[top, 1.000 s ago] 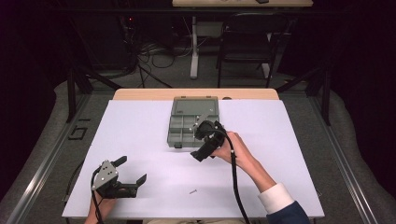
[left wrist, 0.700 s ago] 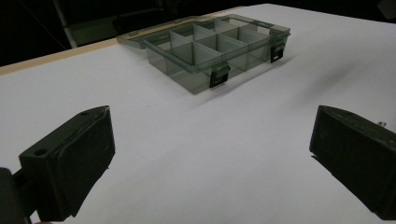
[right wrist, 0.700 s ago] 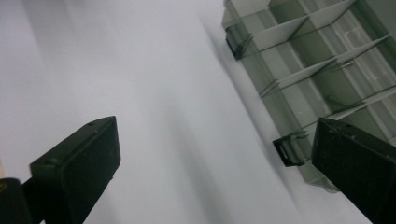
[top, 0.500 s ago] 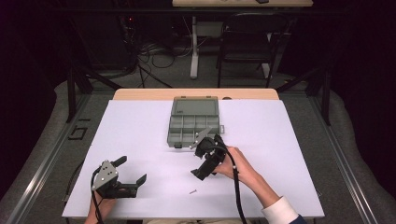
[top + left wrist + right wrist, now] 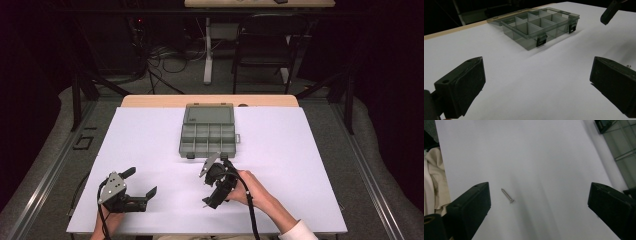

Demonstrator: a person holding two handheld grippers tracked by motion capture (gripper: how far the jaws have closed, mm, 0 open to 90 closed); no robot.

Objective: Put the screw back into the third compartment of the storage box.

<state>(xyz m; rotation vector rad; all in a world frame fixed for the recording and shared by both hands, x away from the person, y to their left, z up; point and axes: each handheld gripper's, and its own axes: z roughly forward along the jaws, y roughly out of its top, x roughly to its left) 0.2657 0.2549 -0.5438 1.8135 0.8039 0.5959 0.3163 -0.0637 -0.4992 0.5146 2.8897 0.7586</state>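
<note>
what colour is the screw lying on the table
Silvery grey metal. The screw shows best in the right gripper view, lying on the white table.

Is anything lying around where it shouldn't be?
Yes: one small silver screw lies loose on the white table cover, well apart from the open grey compartment box. The right gripper hovers over it with jaws wide open. Nothing looks spilled or broken.
</note>
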